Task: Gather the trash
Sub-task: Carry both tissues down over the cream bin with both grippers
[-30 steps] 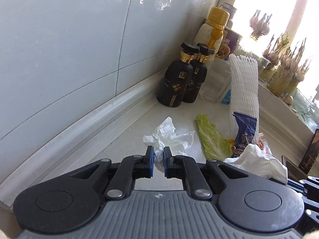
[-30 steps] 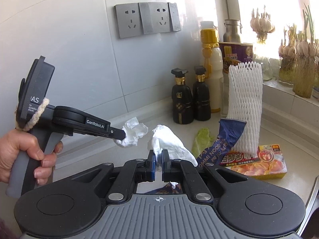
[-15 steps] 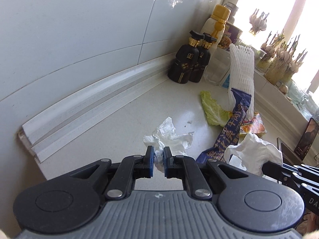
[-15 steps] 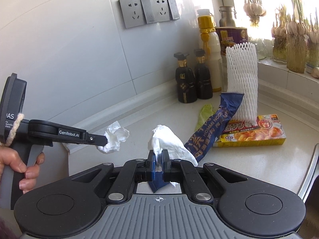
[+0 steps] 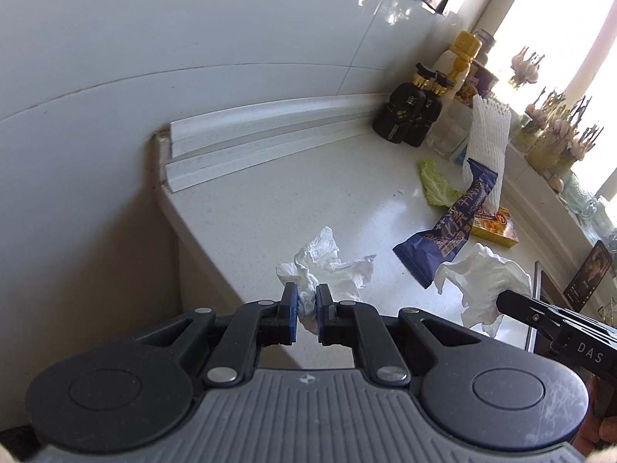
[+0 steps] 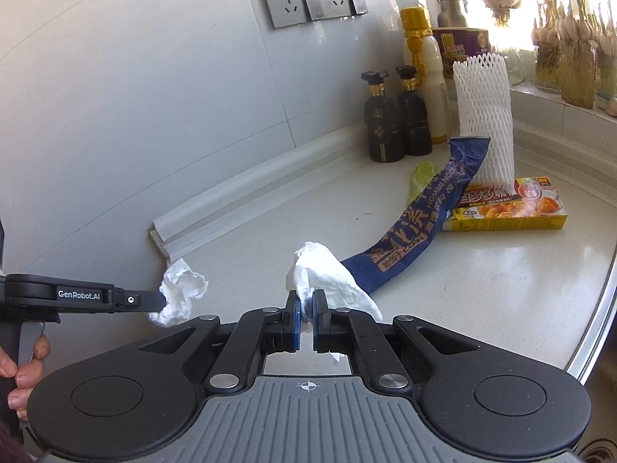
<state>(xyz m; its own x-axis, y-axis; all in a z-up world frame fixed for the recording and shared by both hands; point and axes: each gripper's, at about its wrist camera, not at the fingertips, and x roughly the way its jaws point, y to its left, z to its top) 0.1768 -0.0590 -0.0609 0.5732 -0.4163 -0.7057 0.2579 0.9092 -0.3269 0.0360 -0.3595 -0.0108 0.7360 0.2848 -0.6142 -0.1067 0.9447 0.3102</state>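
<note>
1. The left gripper (image 5: 306,305) was pinching a crumpled white paper tissue (image 5: 327,266), held clear above the counter edge.
2. The right gripper (image 6: 304,316) was clamped on a second crumpled white tissue (image 6: 327,274), also lifted.
3. The long blue noodle wrapper (image 6: 416,227) lay on the white speckled countertop (image 6: 482,289) at one o'clock from the right gripper, its long axis running toward one o'clock; in my judgement the right hand was nearer.
4. A green leaf scrap (image 5: 435,185) lay beyond it.

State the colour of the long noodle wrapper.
Dark blue with orange lettering; the noodle wrapper shows best in the right wrist view.
</note>
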